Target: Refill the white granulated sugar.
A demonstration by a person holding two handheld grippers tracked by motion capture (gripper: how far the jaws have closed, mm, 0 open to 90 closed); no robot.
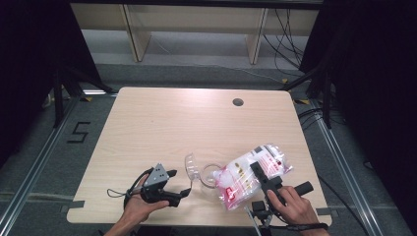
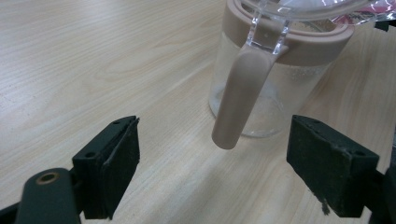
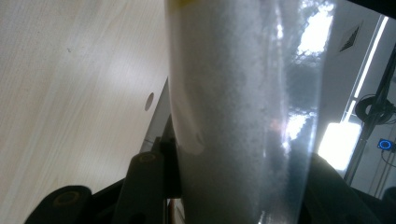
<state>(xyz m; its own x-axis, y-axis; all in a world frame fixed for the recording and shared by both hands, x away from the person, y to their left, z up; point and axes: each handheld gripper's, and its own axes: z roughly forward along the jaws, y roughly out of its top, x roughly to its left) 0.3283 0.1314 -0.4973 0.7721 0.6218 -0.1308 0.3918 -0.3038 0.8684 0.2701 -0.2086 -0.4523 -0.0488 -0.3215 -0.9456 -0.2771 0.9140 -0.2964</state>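
At a light wood table (image 1: 147, 128), the right gripper (image 1: 263, 178) clenches a clear plastic bag (image 1: 248, 174) of white granules, its printed side up, tilted over a clear jar (image 2: 261, 84) with a pinkish-beige rim and flip lid. In the right gripper view the bag's translucent wall stands squeezed between the two black jaws. The left gripper (image 1: 178, 192) rests released, its jaws spread wide, the jar just ahead of them and its hanging beige latch (image 2: 240, 95) between them.

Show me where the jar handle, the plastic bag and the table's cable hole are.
jar handle (image 2: 240, 95): left gripper view, middle of the beige handle.
plastic bag (image 1: 241, 174): high view, its white filled part.
cable hole (image 1: 238, 102): high view, centre of the hole.
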